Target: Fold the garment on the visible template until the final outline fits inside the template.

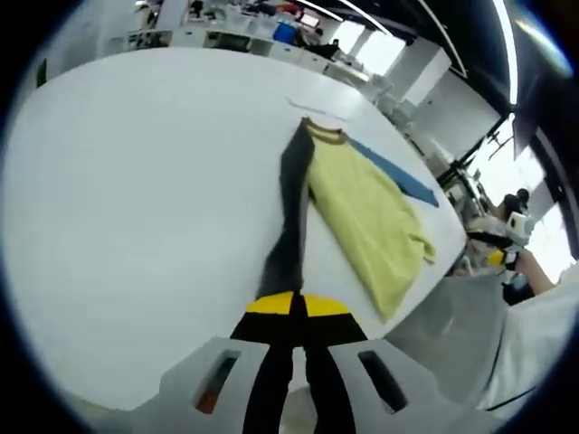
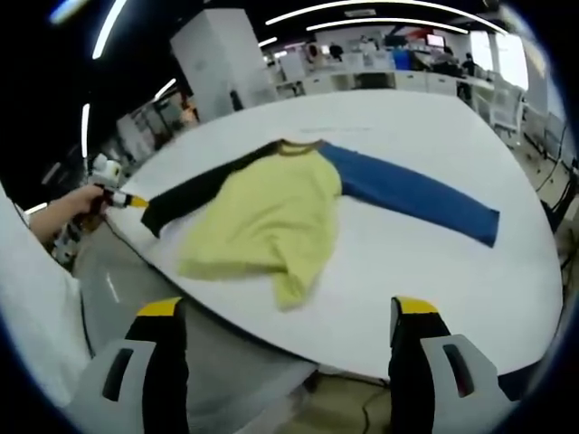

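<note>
Shirt (image 2: 271, 217) lies spread near the table's (image 2: 434, 298) edge; your left gripper (image 1: 294, 306) is clamped on its black sleeve (image 1: 289, 217), while your right gripper (image 2: 289, 316) hangs wide apart off the edge.

We find no readable text, label, brand, number or sign in either view. The garment (image 2: 271, 217) carries no print or logo that we can make out. The worktop (image 1: 136, 181) has a faint mark near the collar, too blurred to read. Screens and shelves in the background are too small and soft for us to read anything.
</note>
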